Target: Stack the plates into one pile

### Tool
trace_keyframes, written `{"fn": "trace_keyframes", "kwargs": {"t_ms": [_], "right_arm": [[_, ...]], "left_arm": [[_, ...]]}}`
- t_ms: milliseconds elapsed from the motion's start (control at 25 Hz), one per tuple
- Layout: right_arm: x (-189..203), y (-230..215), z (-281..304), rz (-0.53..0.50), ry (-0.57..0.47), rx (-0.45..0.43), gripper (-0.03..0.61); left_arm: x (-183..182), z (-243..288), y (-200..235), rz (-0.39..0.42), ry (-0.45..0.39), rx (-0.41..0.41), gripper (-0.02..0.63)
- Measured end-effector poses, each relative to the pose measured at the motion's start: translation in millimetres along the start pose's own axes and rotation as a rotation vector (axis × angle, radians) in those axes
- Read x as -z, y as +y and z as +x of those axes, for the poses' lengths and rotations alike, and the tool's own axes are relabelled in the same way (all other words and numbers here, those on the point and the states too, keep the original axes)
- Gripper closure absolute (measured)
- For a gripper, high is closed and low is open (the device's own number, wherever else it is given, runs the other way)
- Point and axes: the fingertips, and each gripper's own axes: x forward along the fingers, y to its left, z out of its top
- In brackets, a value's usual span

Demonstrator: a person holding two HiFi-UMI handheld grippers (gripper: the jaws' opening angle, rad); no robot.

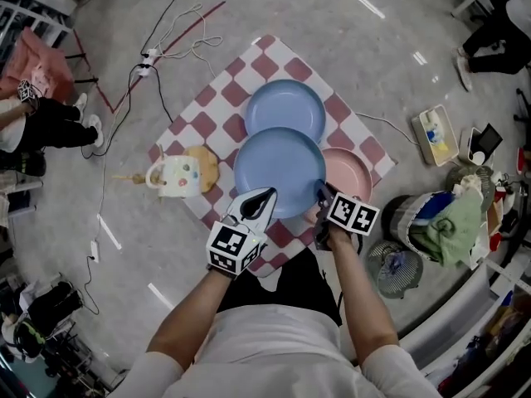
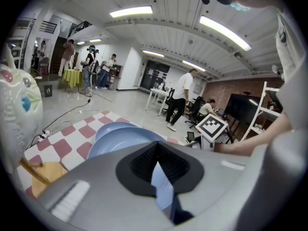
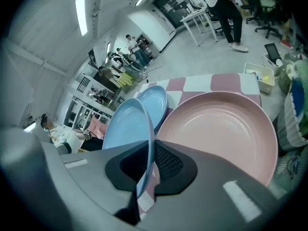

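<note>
Blue round plate [image 1: 278, 168] in left claw [image 1: 264, 199], right claw [image 1: 322, 191].

Head camera steeply down; gripper views close, low; share near blue plate [image 1: 279, 172]

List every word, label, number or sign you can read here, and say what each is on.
No words or numbers can be read anywhere.
Left marker cube: black-and-white square patterns, no letters.
Right marker cube: the same.
Dark floor sign: too small and blurred to read.
Held blue plate: plain, no print.
</note>
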Motion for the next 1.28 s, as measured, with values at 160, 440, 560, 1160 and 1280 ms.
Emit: {"fn": "trace_keyframes", "kwargs": {"t_ms": [160, 440, 560, 1160, 1280], "right_arm": [[-27, -7, 15, 0.052, -0.023, 0.015, 0.548], [-66, -20, 53, 0.161, -0.054, 0.04, 0.546], [-79, -22, 70, 0.185, -0.059, 0.043, 0.546], [-112, -24, 112, -0.3, 0.039, 0.284, 0.495], [-113, -28, 115, -0.364, 0.061, 0.301, 0.492]], "left_arm": [[-11, 14, 11, -0.004, -0.004, -0.023, 0.607], [-22, 29, 30, -0.024, -0.005, -0.076, 0.607], [-24, 30, 37, -0.038, -0.006, -0.106, 0.607], [-24, 34, 52, -0.094, -0.009, -0.166, 0.607], [-26, 36, 51, -0.092, -0.011, -0.162, 0.607]]}}
